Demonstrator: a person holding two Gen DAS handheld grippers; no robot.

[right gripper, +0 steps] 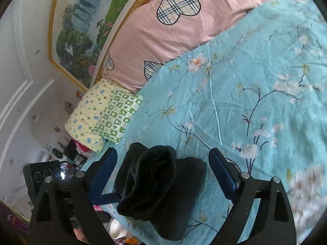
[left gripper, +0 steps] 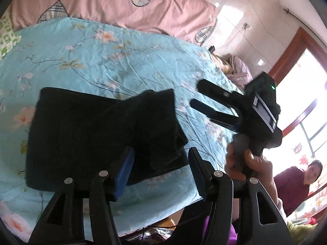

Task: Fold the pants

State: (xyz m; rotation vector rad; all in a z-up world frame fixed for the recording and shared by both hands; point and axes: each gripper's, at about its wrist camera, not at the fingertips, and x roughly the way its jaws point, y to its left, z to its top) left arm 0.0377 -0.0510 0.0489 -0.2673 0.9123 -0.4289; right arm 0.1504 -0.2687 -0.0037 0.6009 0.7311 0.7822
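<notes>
Black soft-fabric pants (left gripper: 98, 130) lie folded into thick rectangle near front edge of light-blue floral bedsheet (left gripper: 102, 61). Left gripper (left gripper: 161, 167) spread, pads clear of cloth, bundle's near corner between them. Right gripper (right gripper: 163, 173) spread wide, holding nothing; rumpled fold end sits between fingers, untouched. Likely release after fold. Do well: withdraw straight back without snagging loose corner; press and square uneven edge if it springs up.

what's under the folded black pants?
The black pants lie on the light blue floral bedsheet, which shows on all sides of them. Whatever lies directly beneath the fabric is covered and cannot be seen.
</notes>
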